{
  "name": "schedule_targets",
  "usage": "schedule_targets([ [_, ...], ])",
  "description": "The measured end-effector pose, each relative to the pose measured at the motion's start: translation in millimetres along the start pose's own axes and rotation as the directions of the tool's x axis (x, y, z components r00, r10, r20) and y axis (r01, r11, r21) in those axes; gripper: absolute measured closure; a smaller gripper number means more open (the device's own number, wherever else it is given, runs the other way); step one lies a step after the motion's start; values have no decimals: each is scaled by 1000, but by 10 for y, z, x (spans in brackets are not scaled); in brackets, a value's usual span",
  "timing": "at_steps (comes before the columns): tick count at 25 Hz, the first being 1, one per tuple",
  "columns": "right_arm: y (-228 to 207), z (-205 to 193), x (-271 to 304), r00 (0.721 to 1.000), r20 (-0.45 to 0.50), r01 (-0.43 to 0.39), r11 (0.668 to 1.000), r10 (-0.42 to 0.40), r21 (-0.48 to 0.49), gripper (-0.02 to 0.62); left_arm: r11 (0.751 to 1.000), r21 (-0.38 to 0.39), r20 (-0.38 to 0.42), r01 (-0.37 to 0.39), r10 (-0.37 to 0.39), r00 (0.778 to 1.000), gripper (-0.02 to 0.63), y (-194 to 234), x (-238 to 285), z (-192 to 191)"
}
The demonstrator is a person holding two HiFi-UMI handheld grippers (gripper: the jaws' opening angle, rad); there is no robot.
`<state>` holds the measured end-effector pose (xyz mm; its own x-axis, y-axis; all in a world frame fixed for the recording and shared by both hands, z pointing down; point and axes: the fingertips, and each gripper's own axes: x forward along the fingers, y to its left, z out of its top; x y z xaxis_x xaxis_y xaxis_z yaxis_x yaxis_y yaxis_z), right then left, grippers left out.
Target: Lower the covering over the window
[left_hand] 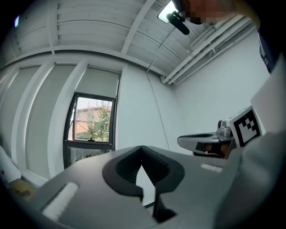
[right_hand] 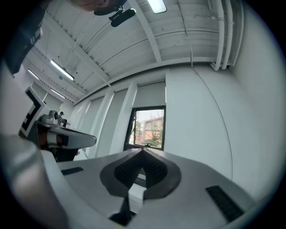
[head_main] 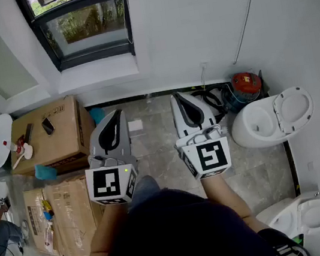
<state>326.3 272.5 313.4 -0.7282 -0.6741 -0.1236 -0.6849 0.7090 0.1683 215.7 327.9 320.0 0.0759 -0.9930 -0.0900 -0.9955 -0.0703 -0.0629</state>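
The dark-framed window (head_main: 83, 23) (left_hand: 90, 129) (right_hand: 148, 128) is set in the white wall ahead, with trees and a brick building showing through it. A pale roller blind (left_hand: 100, 82) (right_hand: 151, 94) hangs rolled part way down over its top. A thin pull cord (head_main: 247, 12) (right_hand: 219, 117) (left_hand: 157, 107) runs down the wall to the right of the window. My left gripper (head_main: 116, 113) (left_hand: 141, 150) and right gripper (head_main: 176, 98) (right_hand: 143, 150) are held side by side, both pointing at the wall. Both are shut with nothing between the jaws, well short of the cord and the window.
Cardboard boxes (head_main: 52, 136) with small items on top stand at the left under the window sill (head_main: 97, 74). Two white toilets (head_main: 270, 117) (head_main: 302, 216) stand at the right, with a red tool (head_main: 246, 84) and coiled cable by the wall. A person sits at the far left edge.
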Motion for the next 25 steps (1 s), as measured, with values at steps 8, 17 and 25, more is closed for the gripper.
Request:
schedule_targets([
  [8,78,-145,450,1000,8,-4,999,4,35,583,999,-17,-9,34,-35,999,595,303,277,-236],
  [17,72,-390,1698,998,-51,45,999,-46,-17,583,976,-40,1,216,-216,976,503,1099,1259,-446],
  [25,191,-606,2916,990,-34,136,991,-136,-16,583,952,-55,13,301,-301,954,503,2181,1996,-583],
])
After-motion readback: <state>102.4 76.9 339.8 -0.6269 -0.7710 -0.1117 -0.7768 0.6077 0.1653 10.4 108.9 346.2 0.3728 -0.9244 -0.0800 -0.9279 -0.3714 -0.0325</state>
